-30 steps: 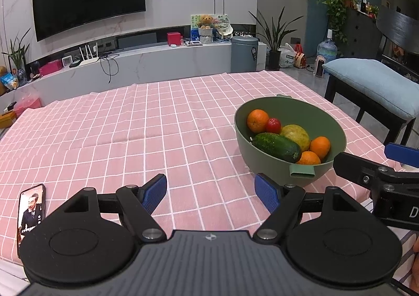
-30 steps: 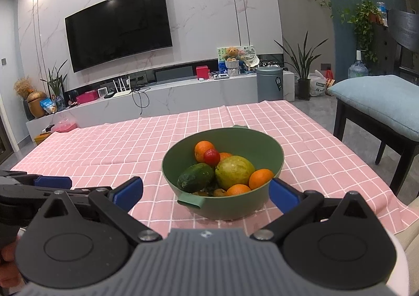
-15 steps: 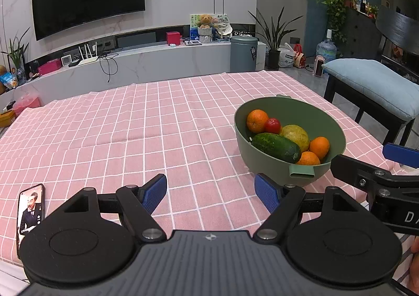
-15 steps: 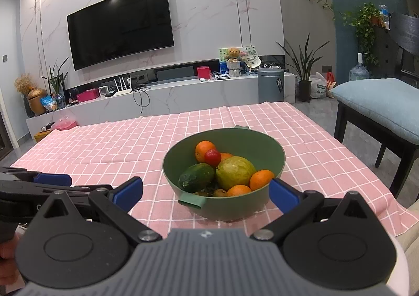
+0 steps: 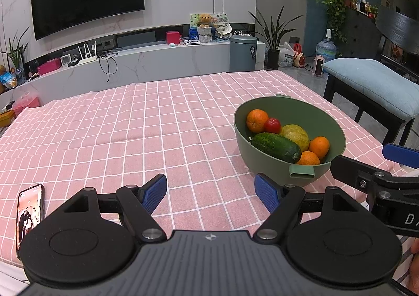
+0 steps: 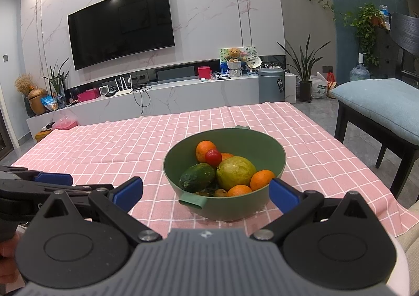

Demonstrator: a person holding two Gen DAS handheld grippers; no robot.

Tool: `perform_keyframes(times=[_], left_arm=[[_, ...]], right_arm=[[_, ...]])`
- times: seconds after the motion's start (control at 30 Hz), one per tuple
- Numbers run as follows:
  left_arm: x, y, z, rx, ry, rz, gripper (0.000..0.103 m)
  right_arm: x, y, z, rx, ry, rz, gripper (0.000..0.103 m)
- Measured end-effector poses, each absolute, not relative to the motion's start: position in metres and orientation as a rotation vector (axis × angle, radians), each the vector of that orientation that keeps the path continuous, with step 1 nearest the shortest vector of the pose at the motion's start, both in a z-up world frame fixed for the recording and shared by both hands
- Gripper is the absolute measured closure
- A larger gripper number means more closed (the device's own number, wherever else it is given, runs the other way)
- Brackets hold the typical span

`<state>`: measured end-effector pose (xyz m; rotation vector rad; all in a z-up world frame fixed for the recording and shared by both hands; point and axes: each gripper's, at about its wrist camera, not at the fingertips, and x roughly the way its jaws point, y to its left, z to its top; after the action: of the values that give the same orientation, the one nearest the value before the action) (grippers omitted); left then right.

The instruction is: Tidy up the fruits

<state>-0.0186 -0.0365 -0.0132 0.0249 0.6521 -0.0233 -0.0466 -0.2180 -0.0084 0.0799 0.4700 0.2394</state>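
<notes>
Both my grippers, left [image 5: 210, 190] and right [image 6: 205, 191], gaped wide and empty; I judged the heaped bowl [image 6: 277, 150] could spill its cucumber [image 6: 197, 177] if nudged.

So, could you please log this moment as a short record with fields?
surface: pink checked cloth
bowl: green, upright on the cloth, handle tab toward the cameras
contents: cucumber, tomato, yellow-green fruit, several oranges
phone: flat on the cloth, screen lit, far left in the left view
left gripper: open, empty, short of the bowl
right gripper: open, empty, facing the bowl
</notes>
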Motion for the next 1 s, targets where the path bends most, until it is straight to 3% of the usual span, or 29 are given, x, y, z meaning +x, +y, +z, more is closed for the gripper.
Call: perform_keyframes(times=[1.0], left_arm=[[-0.0170, -0.0354, -0.0154, 0.024, 0.664, -0.023, 0.014]], right_arm=[[-0.0460, -0.2174, -0.0084, 0.071, 0.469, 0.251, 0.005]])
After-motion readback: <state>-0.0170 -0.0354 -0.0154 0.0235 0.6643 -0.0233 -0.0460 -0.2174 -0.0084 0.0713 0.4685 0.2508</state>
